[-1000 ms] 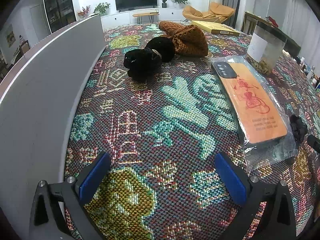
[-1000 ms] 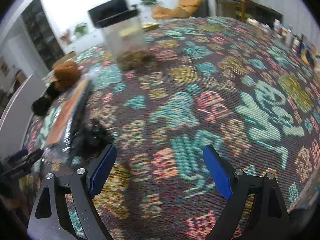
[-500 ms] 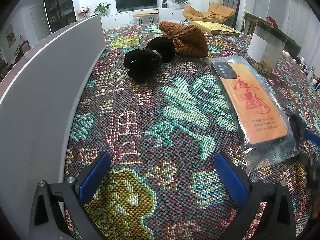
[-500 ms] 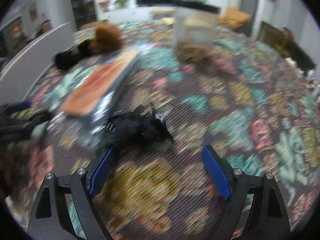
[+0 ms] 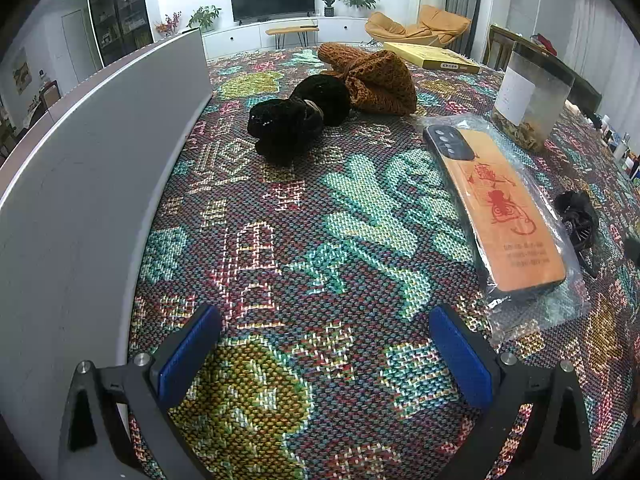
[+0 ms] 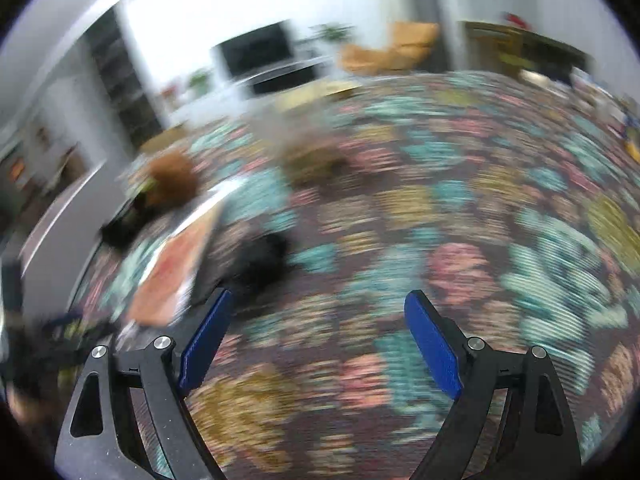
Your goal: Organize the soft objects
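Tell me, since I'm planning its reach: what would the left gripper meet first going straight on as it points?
Probably only the patterned tablecloth: the open left gripper tilts down at bare cloth. The black soft bundle lies farther ahead.

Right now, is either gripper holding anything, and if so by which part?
Nothing is held. The left gripper and right gripper are both open over the patterned tablecloth, with only cloth between their pads.

You have three soft pieces on the patterned tabletop [image 5: 360, 240]. A brown knitted piece [image 5: 376, 76] lies bunched at the far end, touching a fuzzy black bundle [image 5: 300, 116] just nearer you. A smaller black fabric piece [image 5: 578, 220] lies crumpled well apart, just beside the bagged phone case [image 5: 500, 208].
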Demonstrator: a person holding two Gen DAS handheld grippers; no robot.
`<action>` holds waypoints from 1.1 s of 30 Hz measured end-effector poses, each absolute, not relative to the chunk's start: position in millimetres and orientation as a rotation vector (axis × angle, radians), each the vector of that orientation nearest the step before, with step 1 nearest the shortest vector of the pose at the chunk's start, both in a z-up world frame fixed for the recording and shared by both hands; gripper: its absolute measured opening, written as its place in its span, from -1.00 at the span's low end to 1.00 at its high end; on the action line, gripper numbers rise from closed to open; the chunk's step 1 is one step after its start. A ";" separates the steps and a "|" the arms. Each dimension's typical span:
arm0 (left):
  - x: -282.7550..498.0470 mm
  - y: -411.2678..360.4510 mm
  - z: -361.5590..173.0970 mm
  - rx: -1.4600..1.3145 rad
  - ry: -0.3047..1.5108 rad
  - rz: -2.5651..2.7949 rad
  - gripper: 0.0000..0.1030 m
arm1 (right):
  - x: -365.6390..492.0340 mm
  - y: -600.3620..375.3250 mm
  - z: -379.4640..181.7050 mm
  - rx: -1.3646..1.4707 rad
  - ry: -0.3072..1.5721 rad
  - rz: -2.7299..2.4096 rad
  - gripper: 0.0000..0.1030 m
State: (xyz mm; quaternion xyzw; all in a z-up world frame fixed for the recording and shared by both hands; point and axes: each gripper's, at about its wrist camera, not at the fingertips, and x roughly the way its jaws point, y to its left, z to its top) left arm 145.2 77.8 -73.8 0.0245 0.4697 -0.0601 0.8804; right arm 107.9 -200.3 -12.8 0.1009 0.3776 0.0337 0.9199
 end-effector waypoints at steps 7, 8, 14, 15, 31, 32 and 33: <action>145.0 77.8 -73.8 0.051 0.978 -0.125 1.00 | 138.7 -164.4 -34.8 0.037 0.888 0.006 0.71; 145.0 77.7 -73.8 0.051 0.978 -0.125 1.00 | 137.7 -182.3 -33.3 0.123 0.875 -0.080 0.73; 144.8 77.8 -74.0 0.051 0.978 -0.125 1.00 | 105.7 -242.8 -27.9 0.369 0.767 -0.226 0.73; 144.8 77.8 -74.0 0.051 0.977 -0.125 1.00 | 103.3 -240.5 -25.1 0.368 0.768 -0.215 0.74; 144.1 77.6 -74.2 0.052 0.977 -0.124 1.00 | 111.2 -198.2 -34.3 0.172 0.870 -0.158 0.76; 144.3 77.5 -74.2 0.052 0.977 -0.124 1.00 | 111.0 -198.1 -34.6 0.171 0.871 -0.157 0.78; 144.4 77.4 -74.2 0.052 0.977 -0.124 1.00 | 111.4 -198.0 -34.5 0.174 0.871 -0.156 0.78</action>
